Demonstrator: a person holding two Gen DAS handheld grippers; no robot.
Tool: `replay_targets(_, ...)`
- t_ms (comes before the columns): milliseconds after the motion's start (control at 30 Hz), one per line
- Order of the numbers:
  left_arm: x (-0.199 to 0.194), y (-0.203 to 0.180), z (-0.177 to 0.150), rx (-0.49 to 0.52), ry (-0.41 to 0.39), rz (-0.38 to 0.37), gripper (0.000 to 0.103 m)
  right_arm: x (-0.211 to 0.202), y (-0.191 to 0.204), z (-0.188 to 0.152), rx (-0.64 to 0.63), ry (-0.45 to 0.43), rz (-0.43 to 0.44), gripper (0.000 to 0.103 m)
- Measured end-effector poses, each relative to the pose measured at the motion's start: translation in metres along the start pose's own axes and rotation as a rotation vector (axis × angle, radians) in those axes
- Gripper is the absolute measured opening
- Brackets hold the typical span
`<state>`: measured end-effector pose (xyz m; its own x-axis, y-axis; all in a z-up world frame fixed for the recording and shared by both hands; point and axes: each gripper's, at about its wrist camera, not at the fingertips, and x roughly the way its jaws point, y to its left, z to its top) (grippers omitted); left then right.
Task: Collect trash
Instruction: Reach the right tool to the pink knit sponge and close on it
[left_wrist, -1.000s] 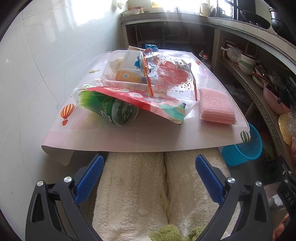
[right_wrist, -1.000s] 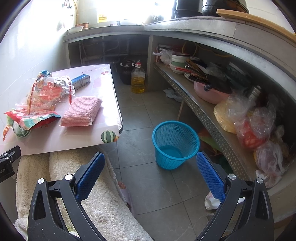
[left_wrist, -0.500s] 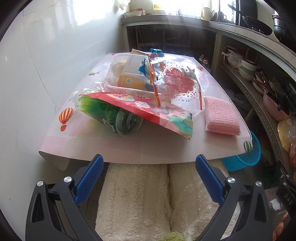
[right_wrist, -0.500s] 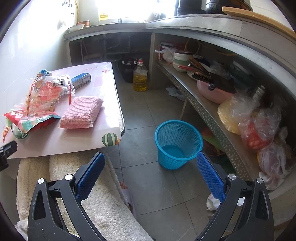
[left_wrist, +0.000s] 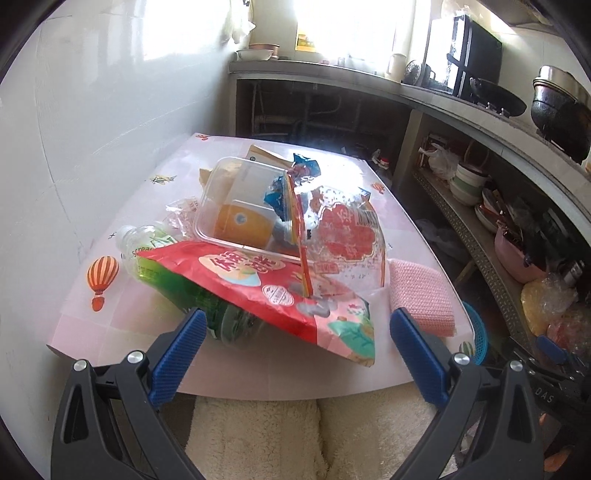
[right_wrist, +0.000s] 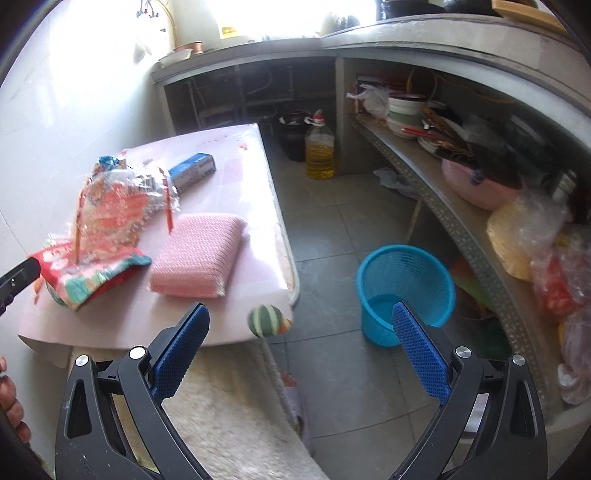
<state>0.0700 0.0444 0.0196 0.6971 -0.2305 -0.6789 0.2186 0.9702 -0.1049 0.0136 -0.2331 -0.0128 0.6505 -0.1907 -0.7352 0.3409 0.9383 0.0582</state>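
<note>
The trash is heaped toward the near edge of the pink tabletop: a red snack bag is draped over a green plastic bottle, with a clear plastic container and a clear printed bag stacked behind. A pink sponge is placed just beside the heap, near the tabletop's right edge. A blue mesh basket is located on the floor, apart from the table. The left gripper is positioned at the near edge with jaws wide, nothing held. The right gripper is likewise spread wide and empty.
</note>
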Motion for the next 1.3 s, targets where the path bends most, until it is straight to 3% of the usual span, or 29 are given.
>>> replay_targets(233,0.003,0.015,0.02,-0.019,-0.044,-0.013,0.097,0.044,0.043,0.032,-0.005,0.109,0.146,0.095)
replay_targets(333,0.008,0.024,0.028,-0.026,-0.048,-0.013,0.097,0.064,0.061,0.039,-0.022,0.158,0.168,0.095)
replay_targets(533,0.025,0.031,0.043,-0.009,-0.045,-0.031,0.097,0.098,0.086,0.039,-0.097,0.253,0.122,0.095)
replay_targets(600,0.034,0.031,0.05,-0.015,-0.023,-0.074,0.097,0.106,0.088,0.037,-0.13,0.278,0.106,0.095)
replay_targets(733,0.053,0.025,0.063,-0.006,0.035,-0.137,0.097,0.104,0.084,0.036,-0.183,0.268,0.059,0.095)
replay_targets(967,0.096,0.014,0.082,-0.016,0.147,-0.19,0.097,0.099,0.064,0.035,-0.153,0.271,0.047,0.095)
replay_targets(1133,0.114,0.013,0.094,-0.027,0.189,-0.217,0.089,0.103,0.062,0.043,-0.17,0.251,0.029,0.095)
replay_targets(1300,0.128,0.024,0.099,-0.101,0.241,-0.249,0.071,0.118,0.061,0.048,-0.192,0.268,0.037,0.095)
